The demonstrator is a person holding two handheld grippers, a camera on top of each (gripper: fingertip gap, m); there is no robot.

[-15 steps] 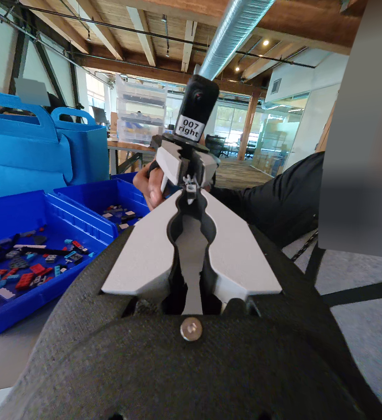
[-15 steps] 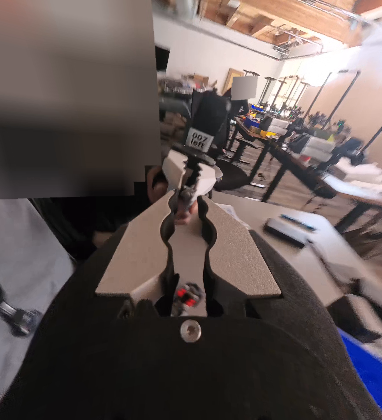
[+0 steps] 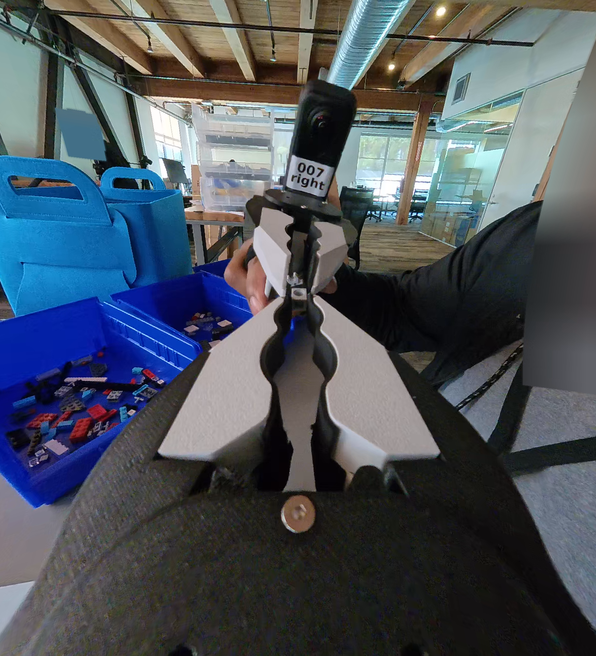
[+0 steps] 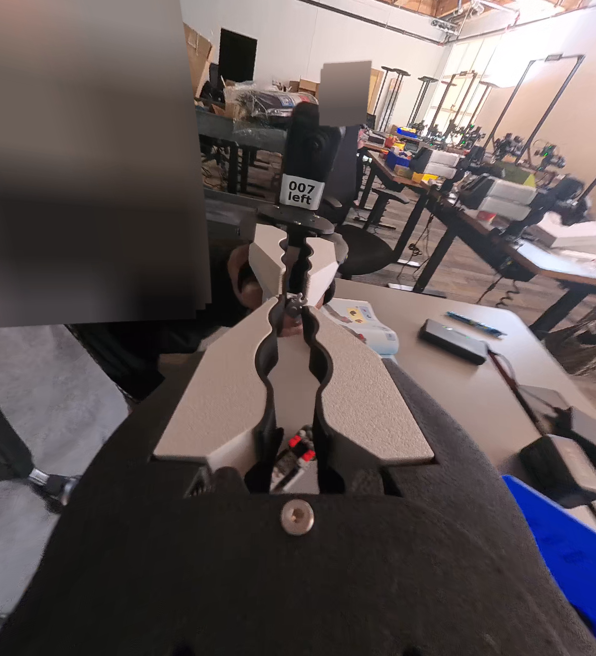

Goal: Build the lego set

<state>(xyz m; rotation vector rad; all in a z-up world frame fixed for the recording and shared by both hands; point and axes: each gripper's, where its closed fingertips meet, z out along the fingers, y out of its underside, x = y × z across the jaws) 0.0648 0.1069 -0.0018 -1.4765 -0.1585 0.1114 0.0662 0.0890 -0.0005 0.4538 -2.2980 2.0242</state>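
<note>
In the left wrist view my left gripper [image 3: 298,303] is shut on a small grey lego brick [image 3: 298,294] with a hole in its face. The right gripper [image 3: 294,282] faces it tip to tip, held in a hand, and pinches a small light grey piece [image 3: 294,279] against that brick. In the right wrist view my right gripper [image 4: 292,308] is shut on the small grey piece [image 4: 294,304], and the left gripper [image 4: 290,295] meets it from beyond. A small red, grey and white lego build [image 4: 294,458] lies on the table below my right fingers.
Two blue bins stand at the left, the near one [image 3: 12,472] with several loose bricks, the far one [image 3: 168,301] with fewer. Blue felt bags [image 3: 58,241] stand behind them. An instruction booklet [image 4: 360,321] and a black device [image 4: 452,340] lie on the table; a blue bin corner [image 4: 573,553] shows at lower right.
Both grippers stay tip to tip on their pieces. The right gripper has come a little closer and tilted more upright. The right wrist view has steadied.
</note>
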